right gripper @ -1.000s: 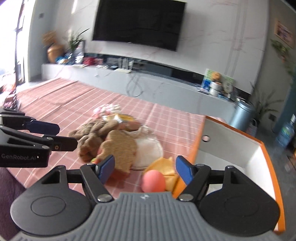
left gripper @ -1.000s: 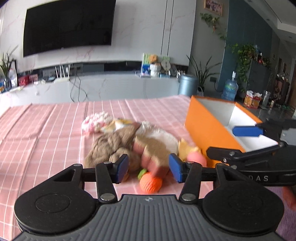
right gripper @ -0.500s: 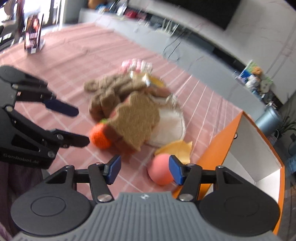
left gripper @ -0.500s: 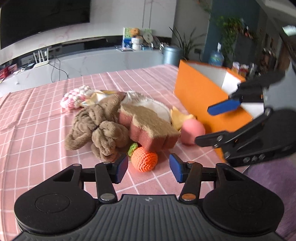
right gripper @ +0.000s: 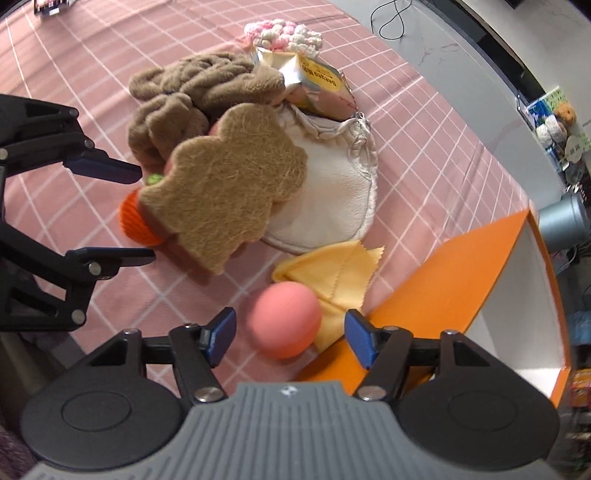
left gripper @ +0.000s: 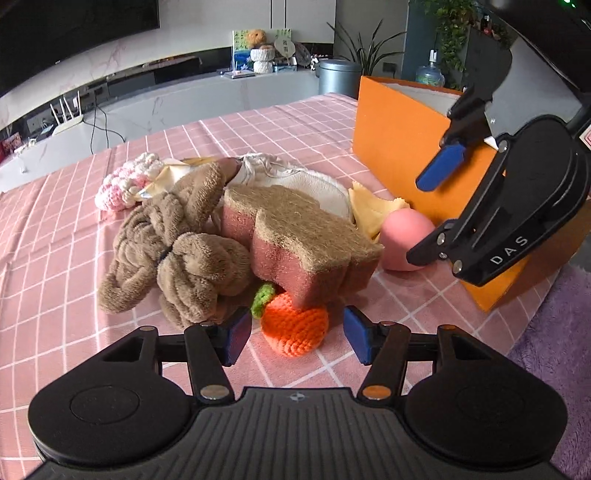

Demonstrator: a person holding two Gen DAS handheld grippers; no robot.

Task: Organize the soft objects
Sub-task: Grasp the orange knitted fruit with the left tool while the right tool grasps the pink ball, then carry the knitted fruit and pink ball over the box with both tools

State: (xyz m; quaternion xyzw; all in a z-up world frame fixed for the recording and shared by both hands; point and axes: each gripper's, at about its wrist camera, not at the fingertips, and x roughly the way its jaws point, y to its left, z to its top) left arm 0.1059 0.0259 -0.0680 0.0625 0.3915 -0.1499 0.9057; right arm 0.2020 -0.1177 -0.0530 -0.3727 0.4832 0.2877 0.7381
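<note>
Both your grippers have dropped closer, jaws just widening: left gripper gapes before the crocheted orange ball; right gripper straddles, untouched, the smooth pink ball.

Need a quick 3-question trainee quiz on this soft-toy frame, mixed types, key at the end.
1. True or false: the orange box already holds the pink ball.
2. Which item sits directly ahead of the left gripper, between its open pads? A) crocheted orange B) yellow cloth C) pink-and-white crochet piece
3. What lies on top of the crocheted orange, partly covering it?

Key:
1. False. The ball rests on the pink checked tablecloth beside the box, ahead of the open right gripper.
2. A
3. The brown-topped sponge.
</note>
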